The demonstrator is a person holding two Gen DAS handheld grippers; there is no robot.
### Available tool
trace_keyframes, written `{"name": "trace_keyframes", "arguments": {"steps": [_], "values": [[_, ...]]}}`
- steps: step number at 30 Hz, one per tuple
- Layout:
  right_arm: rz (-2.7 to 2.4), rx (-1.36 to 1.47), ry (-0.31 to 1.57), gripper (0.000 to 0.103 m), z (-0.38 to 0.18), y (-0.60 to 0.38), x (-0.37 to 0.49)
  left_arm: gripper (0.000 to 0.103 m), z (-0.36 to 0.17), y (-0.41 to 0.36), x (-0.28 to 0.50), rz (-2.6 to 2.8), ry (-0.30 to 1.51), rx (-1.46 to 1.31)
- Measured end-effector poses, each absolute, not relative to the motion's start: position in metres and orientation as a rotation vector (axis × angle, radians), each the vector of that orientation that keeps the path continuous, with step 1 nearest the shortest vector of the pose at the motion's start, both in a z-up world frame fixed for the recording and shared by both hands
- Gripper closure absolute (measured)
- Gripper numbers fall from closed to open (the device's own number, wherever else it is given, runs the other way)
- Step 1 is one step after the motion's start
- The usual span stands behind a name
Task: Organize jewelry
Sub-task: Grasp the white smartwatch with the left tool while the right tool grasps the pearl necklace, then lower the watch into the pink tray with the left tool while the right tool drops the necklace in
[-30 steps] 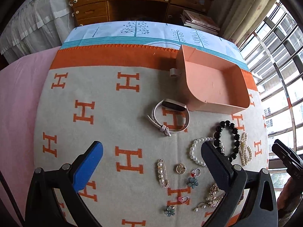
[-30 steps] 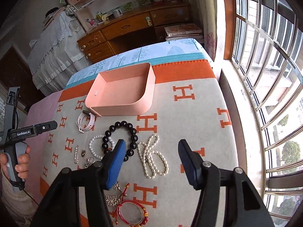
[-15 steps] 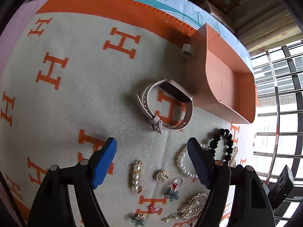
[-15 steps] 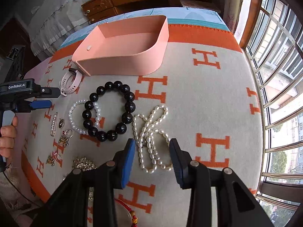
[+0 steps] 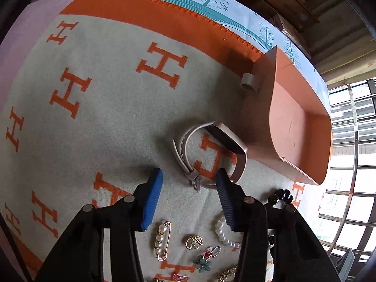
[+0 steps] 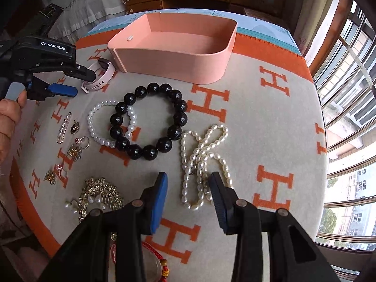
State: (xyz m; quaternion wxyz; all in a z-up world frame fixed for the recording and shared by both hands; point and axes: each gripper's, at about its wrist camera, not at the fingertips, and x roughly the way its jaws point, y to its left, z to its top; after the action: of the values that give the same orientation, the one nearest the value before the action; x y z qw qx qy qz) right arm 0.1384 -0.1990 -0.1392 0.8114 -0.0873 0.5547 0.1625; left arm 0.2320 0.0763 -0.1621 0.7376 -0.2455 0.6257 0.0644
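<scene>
Since a second ago both grippers have dropped closer to the blanket, and their jaws have just been closing. The left gripper [image 5: 188,176] now hangs over the buckle end of the pink watch [image 5: 211,152]; its jaws stand apart, with the strap's clasp between them but not pinched. The right gripper [image 6: 188,181] has come down over the pearl necklace [image 6: 204,159], jaws apart on either side of the strand's near loop; whether the pads touch it I cannot tell.

Taking the pink tray [image 6: 174,61] as landmark: it is a smooth, rounded-corner box, sitting on a woven cream blanket [image 6: 258,122] with orange H marks and an orange border. Just in front of the tray lies the black bead bracelet [image 6: 150,119], a ring of glossy round beads, overlapping a smaller white pearl bracelet [image 6: 101,127] on its left. The pearl necklace, of oval pearls, lies tangled to the right of these. The watch, with a matte strap and dark face, lies at the tray's left front corner.

Only the right wrist view shows a gold filigree piece [image 6: 98,195], a red cord bracelet [image 6: 162,268] and the person's hand [image 6: 9,117]. Only the left wrist view shows a small grey ring [image 5: 249,82] beside the tray's wall. A pearl safety pin [image 5: 162,239] and small charms [image 5: 195,242] lie farthest from the tray.
</scene>
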Motion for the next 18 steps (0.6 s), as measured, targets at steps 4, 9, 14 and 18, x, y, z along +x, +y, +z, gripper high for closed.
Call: {"name": "trace_keyframes", "arguments": {"steps": [4, 9, 14, 18], "values": [[0.334, -0.194, 1.160, 0.076, -0.140, -0.199, 0.143, 0.095, -0.160, 0.073, 0.240, 0.144, 1.359, -0.492], [0.364, -0.056, 1.182, 0.098, -0.138, -0.220, 0.151, 0.096, -0.152, 0.072, 0.237, 0.115, 1.328, -0.435], [0.373, 0.043, 1.129, 0.098, -0.109, -0.238, 0.149, 0.096, -0.111, 0.069, 0.224, 0.069, 1.237, -0.350], [0.389, 0.081, 1.039, 0.098, -0.067, -0.242, 0.147, 0.096, -0.070, 0.061, 0.218, 0.018, 1.168, -0.277]]}}
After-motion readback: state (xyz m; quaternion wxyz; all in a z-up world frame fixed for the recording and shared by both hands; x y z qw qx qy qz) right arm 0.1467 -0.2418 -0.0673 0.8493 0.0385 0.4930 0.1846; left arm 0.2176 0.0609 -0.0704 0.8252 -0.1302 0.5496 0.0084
